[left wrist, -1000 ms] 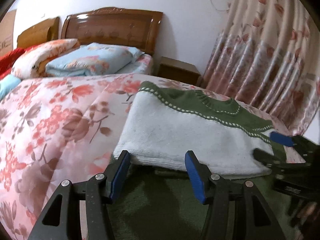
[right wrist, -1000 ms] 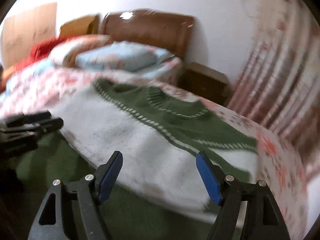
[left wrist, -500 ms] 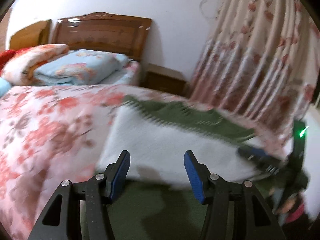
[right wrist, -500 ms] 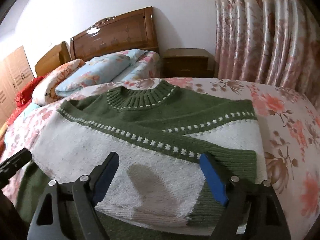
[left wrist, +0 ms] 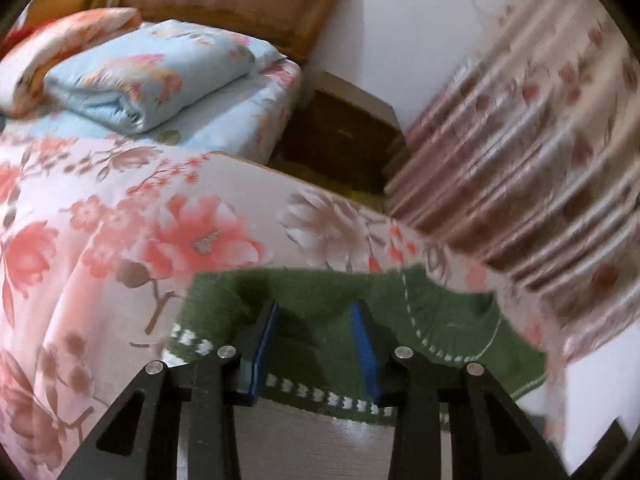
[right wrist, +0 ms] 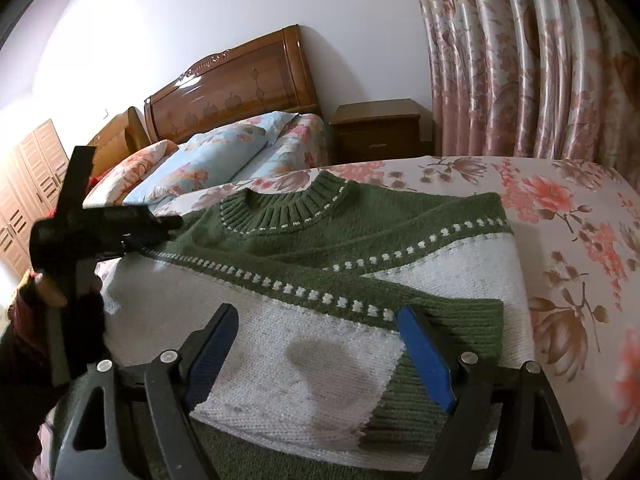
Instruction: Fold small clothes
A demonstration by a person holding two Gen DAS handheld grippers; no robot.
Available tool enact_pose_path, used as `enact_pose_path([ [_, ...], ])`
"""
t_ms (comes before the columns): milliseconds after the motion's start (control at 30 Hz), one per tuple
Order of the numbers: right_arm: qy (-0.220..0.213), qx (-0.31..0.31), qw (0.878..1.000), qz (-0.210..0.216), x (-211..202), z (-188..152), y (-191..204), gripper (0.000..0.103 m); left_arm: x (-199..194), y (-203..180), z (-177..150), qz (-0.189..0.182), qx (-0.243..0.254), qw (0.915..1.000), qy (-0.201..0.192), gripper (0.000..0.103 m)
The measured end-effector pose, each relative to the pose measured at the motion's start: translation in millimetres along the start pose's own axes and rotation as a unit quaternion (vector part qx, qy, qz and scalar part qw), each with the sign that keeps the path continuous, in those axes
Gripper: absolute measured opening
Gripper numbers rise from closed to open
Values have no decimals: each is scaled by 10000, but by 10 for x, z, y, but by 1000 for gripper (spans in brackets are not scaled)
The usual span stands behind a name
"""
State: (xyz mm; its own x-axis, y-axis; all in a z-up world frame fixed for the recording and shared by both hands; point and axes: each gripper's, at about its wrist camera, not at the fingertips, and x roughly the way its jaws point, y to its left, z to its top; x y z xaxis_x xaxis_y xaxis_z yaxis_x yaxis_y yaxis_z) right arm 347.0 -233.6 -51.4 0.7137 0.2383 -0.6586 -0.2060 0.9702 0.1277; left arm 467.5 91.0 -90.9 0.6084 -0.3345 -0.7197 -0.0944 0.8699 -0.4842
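On the floral bedspread [right wrist: 568,216] lies the green-and-white knit sweater [right wrist: 320,264], sleeves already folded across the front, one cuff lying on the white body. Left gripper [left wrist: 314,344] hangs over the green shoulder, jaws apart, nothing between them. Right gripper [right wrist: 320,356] sits at the folded lower edge, also spread and empty. Judging by this: partly folded, final fold left.

Bedroom, wooden headboard [right wrist: 232,84], nightstand [right wrist: 378,128], curtains [right wrist: 520,60]
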Motion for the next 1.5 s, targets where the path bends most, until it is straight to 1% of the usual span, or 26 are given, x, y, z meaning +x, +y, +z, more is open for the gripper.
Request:
enact_pose_path([
  [100, 6, 62, 10000, 34, 7, 2, -19, 103, 0, -139, -38, 13, 408, 9992, 24, 38],
  [200, 11, 69, 10000, 47, 6, 1, -19, 103, 58, -294, -35, 289, 820, 9962, 36, 39],
  [233, 10, 74, 10000, 50, 5, 0, -21, 103, 103, -330, -26, 545, 928, 9942, 45, 40],
  [267, 9, 76, 10000, 55, 3, -2, -21, 103, 153, -313, -51, 844, 925, 9921, 75, 41],
  [300, 12, 74, 10000, 56, 3, -2, -20, 103, 173, -282, -35, 974, 852, 9916, 47, 40],
  [467, 13, 83, 9999, 68, -2, -6, -33, 103, 111, -220, -22, 997, 607, 9932, -41, 39],
  [500, 15, 78, 9999, 64, -4, -9, -35, 103, 27, -231, -71, 1036, 577, 9929, -25, 35],
  [600, 8, 107, 9999, 81, -7, -8, -45, 103, -342, -403, -346, 583, 945, 9935, -261, 37],
  [667, 17, 103, 9999, 86, 0, -3, -42, 103, -550, -482, -599, 658, 1312, 9883, -418, 41],
  [733, 16, 111, 9999, 98, 2, -2, -44, 103, -650, -445, -917, 896, 1559, 9832, -324, 42],
  [800, 18, 122, 9999, 120, 4, -2, -47, 103, -661, -348, -1193, 784, 1640, 9831, -213, 45],
  [833, 21, 127, 9998, 128, 6, -2, -49, 103, -724, -328, -1327, 771, 1856, 9782, -528, 45],
  [867, 23, 136, 9998, 143, 9, -2, -51, 103, -772, -315, -1379, 767, 1920, 9766, -593, 46],
  [967, 23, 134, 9998, 165, 4, -7, -51, 103, -770, -248, -1314, 575, 1758, 9812, -557, 50],
  [1033, 17, 184, 9996, 234, 7, 0, -75, 103, -781, -206, -1289, 372, 1702, 9832, -544, 55],
  [1133, 30, 134, 9993, 350, -10, -11, -61, 103, -849, -164, -1316, 215, 1535, 9860, -621, 55],
  [1167, 62, 99, 9990, 442, -13, -13, -50, 103, -916, -158, -1377, 233, 1416, 9871, -704, 54],
  [1200, 139, 84, 9984, 537, -25, -19, -41, 103, -994, -151, -1410, 269, 1328, 9880, -736, 48],
  [1233, 258, 118, 9982, 537, -70, -32, -26, 103, -1083, -160, -1480, 223, 1267, 9886, -782, 48],
  [1300, 338, 190, 9990, 239, -239, -117, 43, 103, -1326, -174, -1695, -35, 1294, 9874, -910, 50],
  [1333, 286, 179, 9991, 239, -346, -177, 87, 103, -1399, -191, -1791, -10, 1417, 9857, -911, 51],
  [1367, 234, 104, 9992, 308, -472, -273, 157, 103, -1406, -210, -1883, 207, 1600, 9835, -822, 53],
  [1400, 317, -66, 9991, 261, -549, -393, 243, 103, -1360, -213, -1935, 434, 1746, 9812, -697, 60],
  [1433, 524, -227, 9983, 116, -554, -496, 309, 103, -1253, -204, -1998, 712, 1906, 9780, -468, 62],
  [1467, 906, -436, 9949, -75, -499, -640, 377, 103, -1116, -175, -2017, 899, 1924, 9772, -59, 62],
  [1500, 1111, -840, 9896, -370, -470, -813, 469, 103, -1167, -180, -2021, 888, 1989, 9757, -214, 64],
])
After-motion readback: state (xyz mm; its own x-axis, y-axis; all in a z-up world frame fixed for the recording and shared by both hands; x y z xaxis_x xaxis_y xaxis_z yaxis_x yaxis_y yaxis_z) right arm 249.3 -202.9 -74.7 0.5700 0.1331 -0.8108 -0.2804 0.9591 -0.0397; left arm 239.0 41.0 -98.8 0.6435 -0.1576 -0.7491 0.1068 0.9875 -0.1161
